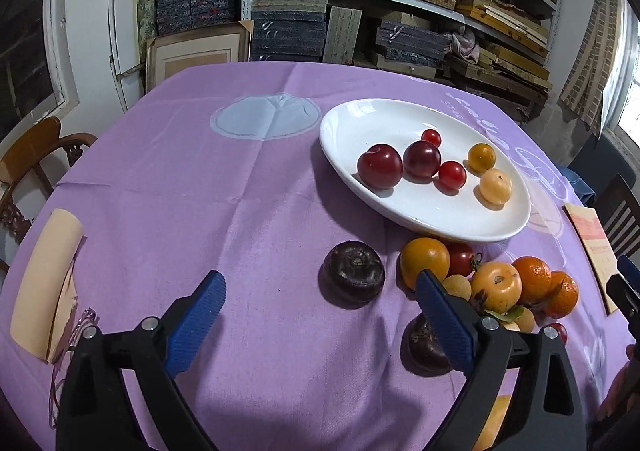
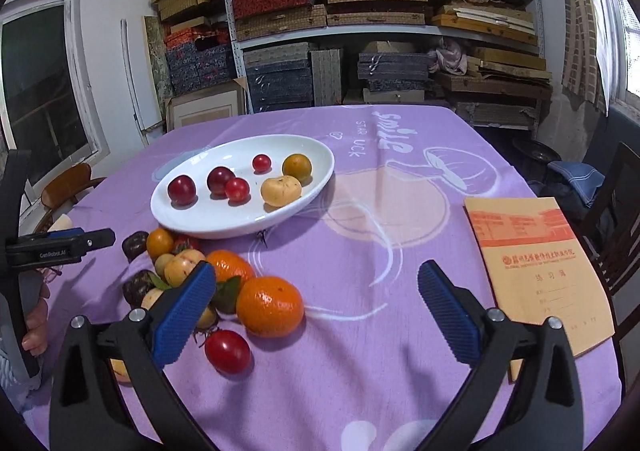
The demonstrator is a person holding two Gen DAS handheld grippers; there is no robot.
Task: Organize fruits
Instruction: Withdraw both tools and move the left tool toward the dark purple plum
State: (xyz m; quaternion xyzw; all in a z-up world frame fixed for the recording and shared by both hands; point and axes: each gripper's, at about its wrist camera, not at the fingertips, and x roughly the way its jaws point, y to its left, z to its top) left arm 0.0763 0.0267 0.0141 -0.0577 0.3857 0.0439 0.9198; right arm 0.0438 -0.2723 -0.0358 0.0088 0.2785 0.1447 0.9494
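While both tools are hanging spread and empty, I am reading this as about a third done: the white plate point(image 2: 312, 193) is holding six small fruits, and the loose pile point(image 2: 224, 283) is waiting beside its near rim. I am keeping my left gripper point(image 1: 320, 295) facing the dark fruit point(image 1: 354, 272) and my right gripper point(image 2: 316, 283) by the near orange point(image 2: 270, 305).
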